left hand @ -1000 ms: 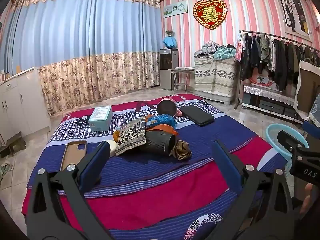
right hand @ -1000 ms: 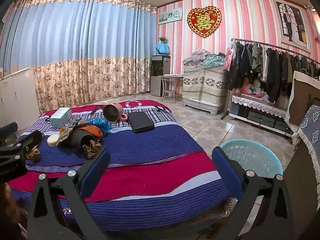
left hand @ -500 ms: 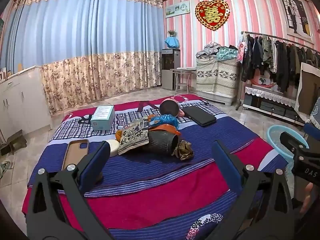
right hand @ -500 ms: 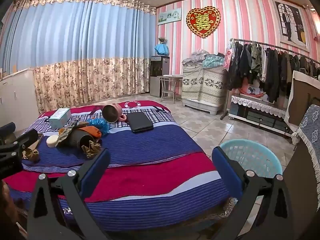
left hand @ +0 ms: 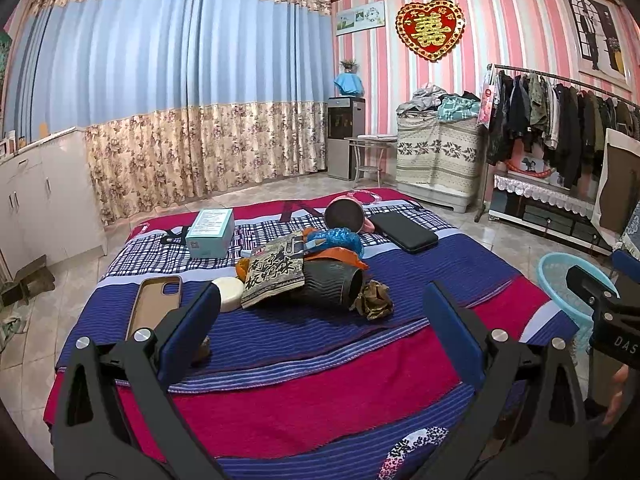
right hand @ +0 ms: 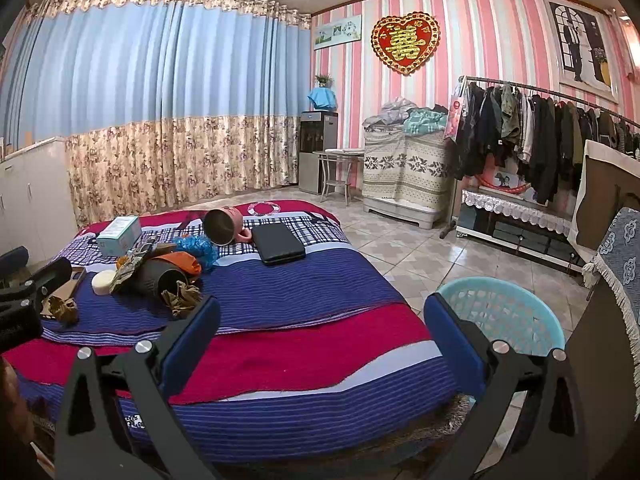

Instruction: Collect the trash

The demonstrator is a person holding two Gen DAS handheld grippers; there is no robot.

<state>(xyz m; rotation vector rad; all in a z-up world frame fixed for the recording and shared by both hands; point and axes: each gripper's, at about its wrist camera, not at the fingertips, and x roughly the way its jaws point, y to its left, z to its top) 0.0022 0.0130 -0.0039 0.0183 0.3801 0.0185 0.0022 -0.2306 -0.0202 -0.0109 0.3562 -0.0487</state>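
Left gripper (left hand: 316, 312): jaws spread wide, nothing held; it hovers over the near edge of the bed (left hand: 320, 380), aimed at the clutter in the middle. Right gripper (right hand: 320, 328): jaws likewise wide apart and empty; it hangs over the near right corner of the bed, with the light blue basket (right hand: 516, 320) on the floor just beside that corner.

Step in hand, as judged: approach before the first pick; no trash is yet held, and the basket interior is not visible enough to tell its contents.

Next move calls for: lowering one gripper onto a crumpled piece, closing on soft, light material without catching the bedspread, then carrying it past the right edge of the bed to the basket.

Count, near to far:
- crumpled brown wrappers: two; one (right hand: 64, 308) near the left edge beside the phone case (left hand: 154, 304), one (left hand: 372, 298) touching the mouth of the black ribbed container (left hand: 332, 284);
- white round puck (left hand: 228, 288): one;
- printed paper bag (left hand: 276, 272): one, leaning on the container;
- blue crinkled plastic (left hand: 340, 240): one;
- orange plastic piece (right hand: 182, 262): one;
- teal box (left hand: 210, 226): one, toward the far left corner;
- pink cup (right hand: 222, 228): one, on its side;
- black flat case (right hand: 278, 244): one, near the far right edge.
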